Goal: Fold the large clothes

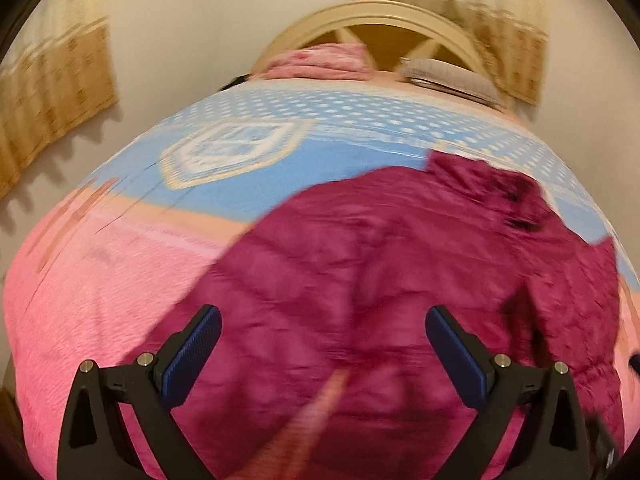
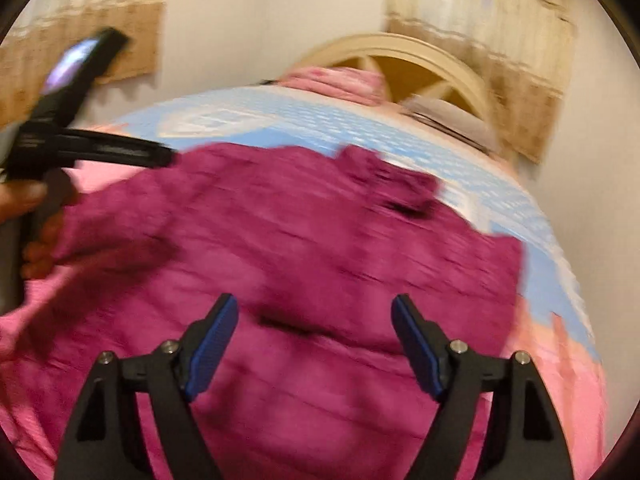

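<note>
A large magenta garment (image 1: pixel 400 280) lies spread on the bed, its collar end (image 1: pixel 480 176) toward the headboard. It fills the middle of the right wrist view (image 2: pixel 300 240) too. My left gripper (image 1: pixel 322 320) is open and empty, its fingers hovering above the garment's near part. My right gripper (image 2: pixel 316 312) is open and empty above the garment's middle. In the right wrist view the left gripper (image 2: pixel 100 148) shows at the far left, held by a hand, over the garment's left edge. Both views are motion-blurred.
The bed carries a pink and blue patterned blanket (image 1: pixel 120 272). A pink pillow (image 1: pixel 320 60) and a grey pillow (image 1: pixel 448 76) lie by the arched cream headboard (image 1: pixel 380 16). Tan curtains (image 1: pixel 52 92) hang on the walls at left and right.
</note>
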### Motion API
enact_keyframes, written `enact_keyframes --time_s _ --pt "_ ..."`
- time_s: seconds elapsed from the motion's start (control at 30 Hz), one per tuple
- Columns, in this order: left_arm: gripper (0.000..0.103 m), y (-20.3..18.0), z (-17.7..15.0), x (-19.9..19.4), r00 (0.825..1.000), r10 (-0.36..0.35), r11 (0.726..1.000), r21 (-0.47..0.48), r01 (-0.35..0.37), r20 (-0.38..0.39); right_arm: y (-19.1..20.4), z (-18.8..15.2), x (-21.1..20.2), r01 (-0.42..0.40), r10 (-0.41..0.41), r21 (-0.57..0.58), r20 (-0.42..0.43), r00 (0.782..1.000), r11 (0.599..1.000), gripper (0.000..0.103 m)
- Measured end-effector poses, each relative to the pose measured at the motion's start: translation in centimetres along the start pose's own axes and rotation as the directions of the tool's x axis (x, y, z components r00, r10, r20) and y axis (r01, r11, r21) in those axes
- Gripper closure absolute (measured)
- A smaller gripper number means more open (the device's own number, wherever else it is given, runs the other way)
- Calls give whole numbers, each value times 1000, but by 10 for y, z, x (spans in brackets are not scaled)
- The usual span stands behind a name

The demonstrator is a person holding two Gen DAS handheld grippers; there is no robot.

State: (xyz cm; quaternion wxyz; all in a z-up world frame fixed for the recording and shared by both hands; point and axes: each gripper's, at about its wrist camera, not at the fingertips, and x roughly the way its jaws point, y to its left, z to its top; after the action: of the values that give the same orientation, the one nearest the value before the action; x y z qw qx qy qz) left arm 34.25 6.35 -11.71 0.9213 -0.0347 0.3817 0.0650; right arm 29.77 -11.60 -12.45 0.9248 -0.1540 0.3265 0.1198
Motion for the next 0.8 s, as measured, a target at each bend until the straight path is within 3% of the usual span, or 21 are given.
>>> enact_keyframes --time_s 0.13,0.2,0.3,0.33,0.4,0.47,0.57,0.7,0.8 --pt "1 -56 3 1 995 -101 991 82 101 -4 -61 -25 13 137 -129 104 -79 989 985 22" --pt "1 -86 4 4 984 -177 976 122 178 -24 -85 -38 16 190 -176 146 -104 979 971 22" --pt "1 -121 2 17 974 -217 960 169 224 -58 -109 -60 22 223 -197 187 -146 969 957 22" --pt "5 -128 1 20 973 -223 956 182 231 -62 -114 -67 25 230 -200 199 -160 967 953 22" --pt "27 -144 -4 29 970 -229 945 221 243 -87 -119 -77 27 232 -197 214 -172 965 949 22" --pt "70 -152 -7 40 963 -235 938 230 260 -133 -125 -86 33 221 -182 240 -174 968 945 22" --pt "83 -149 -7 45 962 -235 940 220 261 -140 -129 -89 34 206 -163 272 -171 972 940 20" --pt "87 -130 -3 29 973 -217 943 242 229 -76 -123 -90 36 209 -163 265 -183 969 941 16" --pt "87 -115 -1 22 986 -164 953 253 168 -35 -124 -91 42 212 -163 261 -198 966 942 13"
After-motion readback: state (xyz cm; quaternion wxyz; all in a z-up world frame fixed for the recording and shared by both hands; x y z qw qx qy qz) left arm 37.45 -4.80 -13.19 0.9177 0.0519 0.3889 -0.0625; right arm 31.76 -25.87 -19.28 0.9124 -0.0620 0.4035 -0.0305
